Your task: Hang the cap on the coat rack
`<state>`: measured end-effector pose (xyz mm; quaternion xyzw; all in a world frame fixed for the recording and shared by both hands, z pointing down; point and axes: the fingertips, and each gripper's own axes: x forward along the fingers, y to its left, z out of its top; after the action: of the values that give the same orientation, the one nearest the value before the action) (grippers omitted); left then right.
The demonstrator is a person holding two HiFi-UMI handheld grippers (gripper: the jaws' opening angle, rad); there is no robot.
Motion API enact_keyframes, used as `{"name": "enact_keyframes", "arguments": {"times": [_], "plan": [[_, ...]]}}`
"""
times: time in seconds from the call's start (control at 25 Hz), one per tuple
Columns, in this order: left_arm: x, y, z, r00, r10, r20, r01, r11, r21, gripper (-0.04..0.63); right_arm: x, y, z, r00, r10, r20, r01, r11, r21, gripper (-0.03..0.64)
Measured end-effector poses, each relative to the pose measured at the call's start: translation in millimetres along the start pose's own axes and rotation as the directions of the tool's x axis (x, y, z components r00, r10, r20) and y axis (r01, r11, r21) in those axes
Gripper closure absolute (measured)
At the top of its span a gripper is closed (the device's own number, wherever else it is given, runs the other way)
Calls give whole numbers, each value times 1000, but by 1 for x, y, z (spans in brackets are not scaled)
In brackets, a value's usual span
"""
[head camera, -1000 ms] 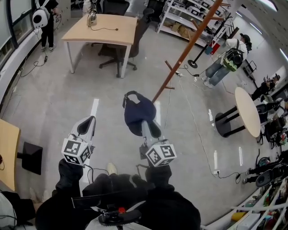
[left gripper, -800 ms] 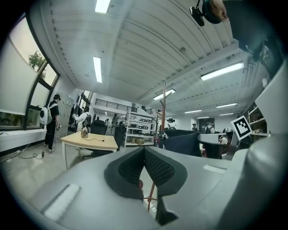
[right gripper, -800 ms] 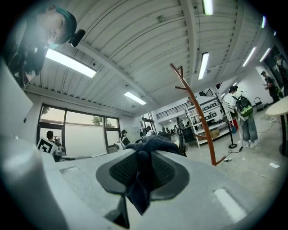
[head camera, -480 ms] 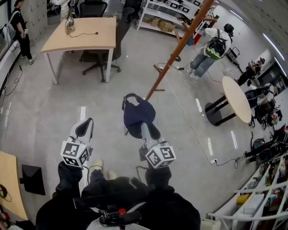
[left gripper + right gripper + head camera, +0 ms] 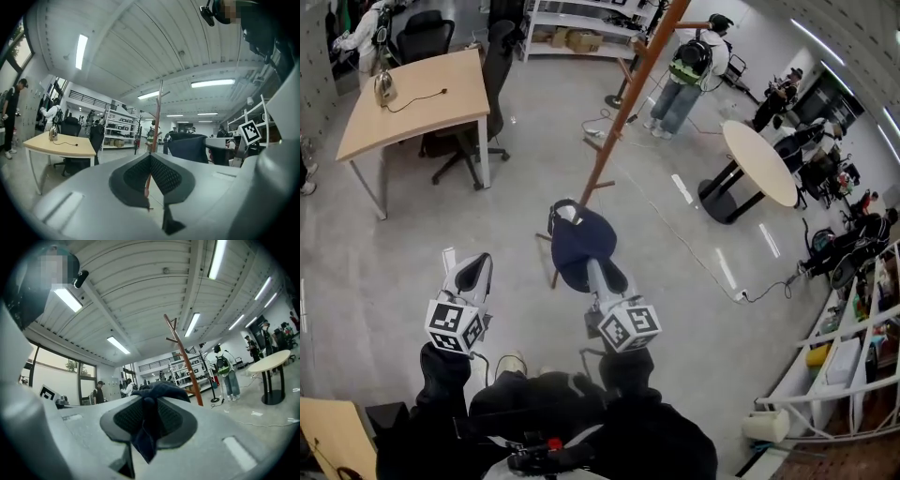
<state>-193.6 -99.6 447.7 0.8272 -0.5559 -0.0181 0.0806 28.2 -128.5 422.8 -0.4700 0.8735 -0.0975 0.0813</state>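
Observation:
A dark blue cap (image 5: 579,246) hangs in front of me, pinched by my right gripper (image 5: 596,269), which is shut on it. In the right gripper view the cap's fabric (image 5: 147,430) is squeezed between the pads and droops toward the camera. The coat rack (image 5: 622,114) is a tall orange-brown pole with pegs, leaning up to the far right just behind the cap; it also shows as the coat rack (image 5: 184,361) and the coat rack (image 5: 157,123). My left gripper (image 5: 472,273) is held to the left at the same height, shut and holding nothing. The cap (image 5: 188,149) shows at its right.
A wooden desk (image 5: 411,99) with an office chair (image 5: 493,54) stands at the far left. A round table (image 5: 759,161) stands at the right. A person with a green backpack (image 5: 685,67) stands beyond the rack. A cable (image 5: 705,251) runs over the floor. White shelving (image 5: 836,377) lines the right side.
The view has swung and moved forward: the rack's foot now lies right behind the cap, and the desk has slid to the left. Both grippers keep their pose, and the cap stays held.

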Motion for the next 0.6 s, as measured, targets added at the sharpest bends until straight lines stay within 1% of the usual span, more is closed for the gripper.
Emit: {"name": "enact_keyframes", "arguments": {"times": [0.28,0.4,0.6], "plan": [[20,7,5,995,-103,-13,103,995,5,592,0,-6,3,994,-107,34,107,994,1,534],[30,11,4,991,-132,-22,132,991,3,592,3,-13,-1,989,-146,37,146,989,2,534],[46,12,1,983,-181,-32,181,983,-5,592,9,-22,8,980,-192,55,192,981,6,534]]}}
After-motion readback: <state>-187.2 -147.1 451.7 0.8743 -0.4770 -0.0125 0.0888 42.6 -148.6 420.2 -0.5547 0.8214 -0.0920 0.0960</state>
